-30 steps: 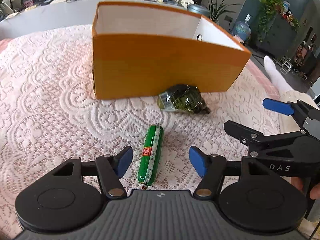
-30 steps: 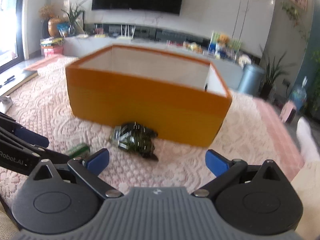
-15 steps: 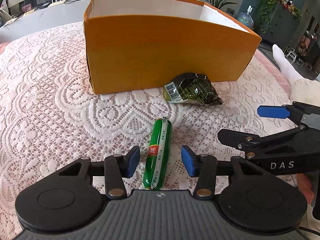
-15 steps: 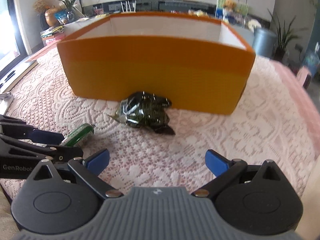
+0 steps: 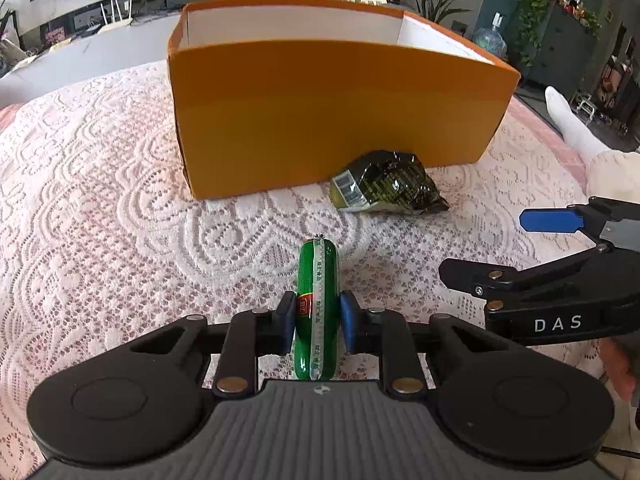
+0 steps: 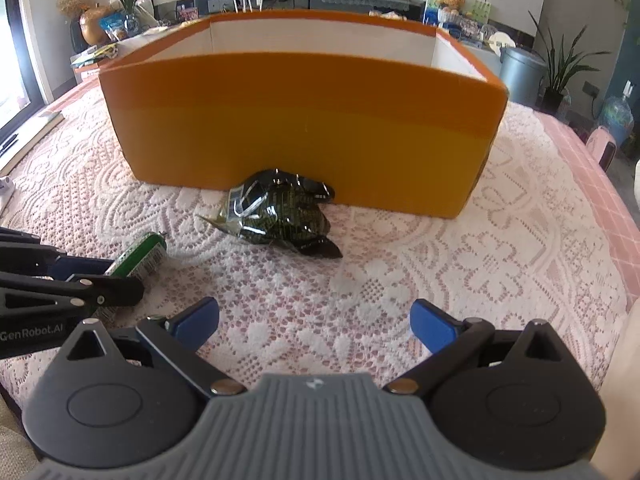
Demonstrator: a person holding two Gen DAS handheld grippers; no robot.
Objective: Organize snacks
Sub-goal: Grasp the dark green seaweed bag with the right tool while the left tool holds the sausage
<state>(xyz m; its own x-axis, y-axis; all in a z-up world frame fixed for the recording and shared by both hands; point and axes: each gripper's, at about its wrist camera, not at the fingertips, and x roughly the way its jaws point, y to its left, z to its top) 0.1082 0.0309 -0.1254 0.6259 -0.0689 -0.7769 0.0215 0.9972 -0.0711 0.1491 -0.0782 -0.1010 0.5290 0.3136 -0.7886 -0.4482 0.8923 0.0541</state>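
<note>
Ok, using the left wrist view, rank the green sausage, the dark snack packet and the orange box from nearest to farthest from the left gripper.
1. Green sausage: clamped between the left gripper's pads, lying on the lace cloth.
2. Dark snack packet: ahead and to the right, at the foot of the box.
3. Orange box: behind the packet, farthest back.

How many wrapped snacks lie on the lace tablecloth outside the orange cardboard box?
2. The green sausage stick is clamped in the left gripper. The dark green crinkled foil packet rests against the orange cardboard box front wall. Others may be hidden inside.
</note>
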